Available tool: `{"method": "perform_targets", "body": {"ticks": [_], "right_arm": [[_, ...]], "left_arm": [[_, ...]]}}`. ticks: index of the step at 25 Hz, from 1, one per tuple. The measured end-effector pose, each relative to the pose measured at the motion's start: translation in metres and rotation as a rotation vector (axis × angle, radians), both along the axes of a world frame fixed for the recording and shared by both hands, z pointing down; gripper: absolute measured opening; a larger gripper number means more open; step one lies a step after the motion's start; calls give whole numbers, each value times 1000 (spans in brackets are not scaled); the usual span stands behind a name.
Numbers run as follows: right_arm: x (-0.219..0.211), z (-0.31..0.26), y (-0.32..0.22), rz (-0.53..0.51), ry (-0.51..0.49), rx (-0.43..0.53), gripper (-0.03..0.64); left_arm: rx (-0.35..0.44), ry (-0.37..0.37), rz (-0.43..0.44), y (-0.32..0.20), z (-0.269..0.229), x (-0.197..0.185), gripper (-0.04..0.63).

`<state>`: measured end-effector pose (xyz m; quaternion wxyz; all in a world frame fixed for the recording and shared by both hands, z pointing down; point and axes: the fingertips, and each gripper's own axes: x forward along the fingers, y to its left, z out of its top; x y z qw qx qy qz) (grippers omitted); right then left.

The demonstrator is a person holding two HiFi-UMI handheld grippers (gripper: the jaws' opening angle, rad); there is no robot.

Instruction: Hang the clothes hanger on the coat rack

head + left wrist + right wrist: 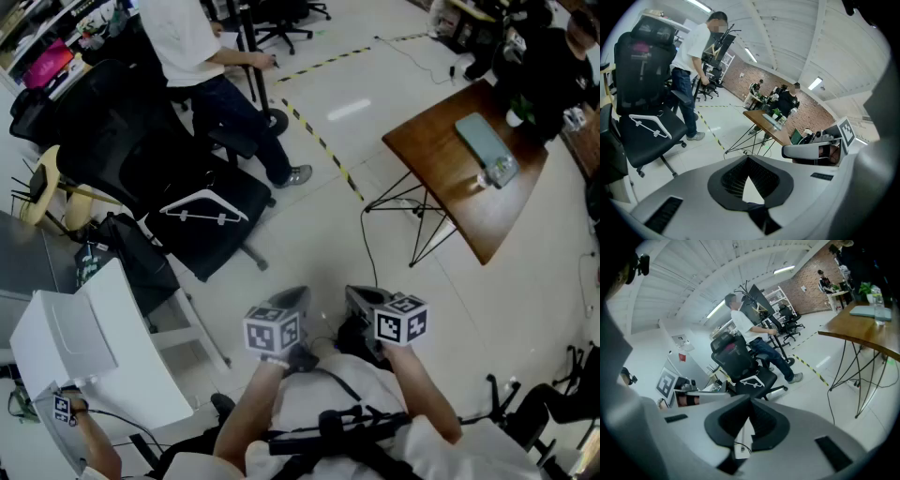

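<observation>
A white clothes hanger (204,208) lies flat on the seat of a black office chair (141,159), far left of centre. It also shows in the left gripper view as the hanger (649,125) and in the right gripper view as the hanger (751,380). The black coat rack (751,294) stands behind the chair; a person in a white shirt (183,37) holds its pole (249,47). My left gripper (291,300) and right gripper (361,302) hang side by side close to my body, well short of the chair. Both are shut with nothing between the jaws, as the left gripper (748,159) and right gripper (751,401) show.
A brown wooden table (441,187) on thin black legs stands to the right, with a cable on the floor by it. Yellow-and-black tape (323,145) crosses the floor ahead. A white cabinet (84,337) stands at the lower left. A seated person in dark clothes (553,66) is at the top right.
</observation>
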<state>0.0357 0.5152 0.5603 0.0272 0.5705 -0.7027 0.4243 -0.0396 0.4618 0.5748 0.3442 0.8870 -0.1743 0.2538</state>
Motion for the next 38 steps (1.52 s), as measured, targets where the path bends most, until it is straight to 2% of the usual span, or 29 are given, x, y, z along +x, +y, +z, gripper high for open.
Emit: {"method": "perform_targets", "body": {"ticks": [4, 16, 22, 30, 38], "right_arm": [[16, 3, -11, -34, -6, -2, 11], [91, 1, -71, -223, -46, 12, 12], [108, 10, -84, -314, -78, 3, 14], [91, 20, -129, -407, -90, -13, 15], [33, 33, -215, -449, -80, -40, 23]], "left_arm": [[2, -9, -28, -8, 1, 14, -5], [25, -59, -195, -47, -8, 78, -5], [2, -84, -286, -51, 2, 88, -5], [-5, -110, -358, -86, 11, 74, -5], [-12, -116, -392, -169, 21, 18, -5]]}}
